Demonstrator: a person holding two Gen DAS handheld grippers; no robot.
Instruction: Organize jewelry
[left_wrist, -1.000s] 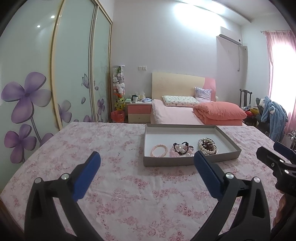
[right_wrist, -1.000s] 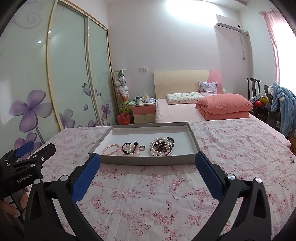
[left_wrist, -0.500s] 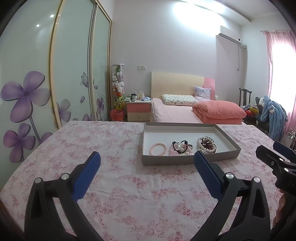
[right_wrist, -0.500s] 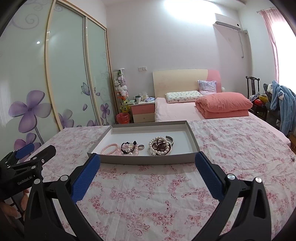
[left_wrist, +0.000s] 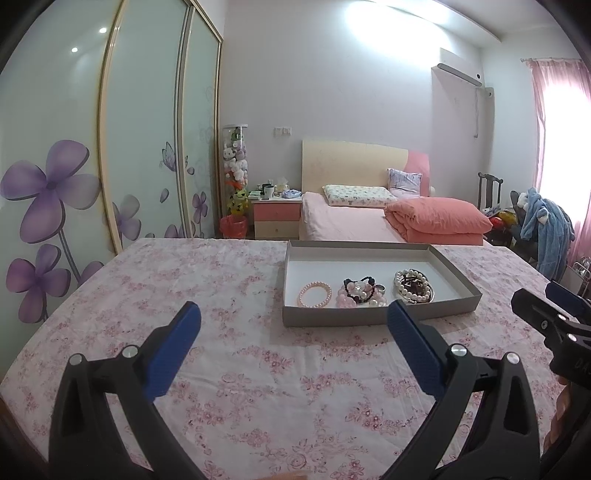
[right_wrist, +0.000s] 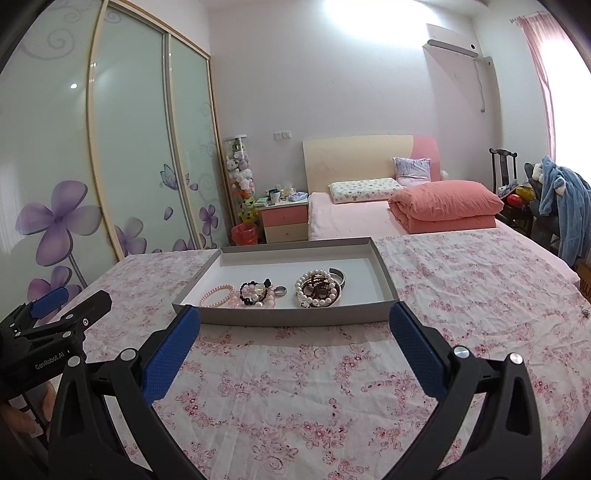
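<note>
A: What's at the far left?

B: A wardrobe (left_wrist: 140, 147) with frosted doors and purple flowers. Beside it stands a clear tube of plush toys (left_wrist: 236, 166), then a pink nightstand (left_wrist: 276, 218).

A: And the grippers?

B: The left gripper (left_wrist: 293, 325) is spread wide, nothing between its blue pads (left_wrist: 177, 347). It hangs over the floral cloth (left_wrist: 221, 295), near side of the tray. The right gripper (right_wrist: 295, 325) is just as wide apart and empty, its tips close to the tray's front wall but not touching it.

A: Where's the jewelry?

B: All in the grey tray (right_wrist: 288, 317), along its front part. Leftmost lies a pink bracelet (right_wrist: 217, 294). Next to it is a tangle of black and pale beads (right_wrist: 255, 292), touching the bracelet. A small ring (right_wrist: 280, 291) sits just right of that. Then comes a pile of pearls (right_wrist: 318, 291) with dark beads inside, and a metal bangle (right_wrist: 338, 275) behind it.

A: Further right?

B: A bed (right_wrist: 351, 218) with a folded pink quilt (right_wrist: 443, 206), beyond the table. At the far right a blue robe (right_wrist: 565, 199) hangs over a chair, by a pink curtain (left_wrist: 554, 122).
</note>
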